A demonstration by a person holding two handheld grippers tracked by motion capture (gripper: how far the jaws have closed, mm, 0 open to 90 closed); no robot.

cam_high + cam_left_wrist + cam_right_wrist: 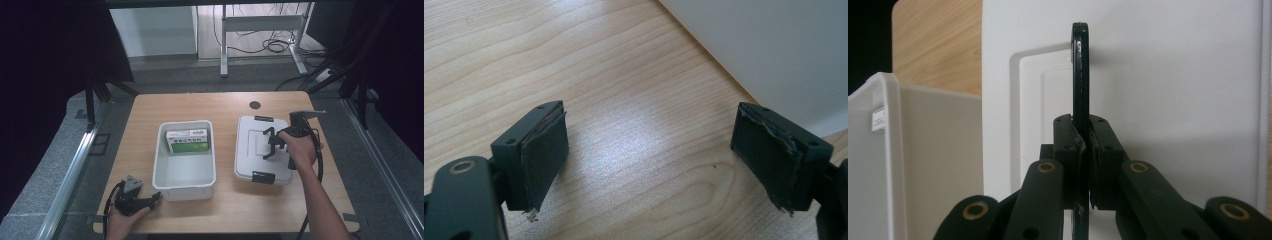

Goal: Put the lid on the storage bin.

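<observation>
The right tongs [1083, 165] are clamped on the black handle [1080, 75] of the lid [250, 150], toward the surface's right edge. The open bin [165, 175] still awaits covering; left tongs [649, 165] gape wide, empty.

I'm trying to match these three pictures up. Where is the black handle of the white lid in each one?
High view: the black handle is right of centre, on the white lid, with the right gripper on it.
Left gripper view: not in this picture.
Right gripper view: the handle stands upright in the middle, pinched between the jaws.
Shared landmark: the open white box, at the left edge of the right gripper view and in the left gripper view's top right corner.
</observation>
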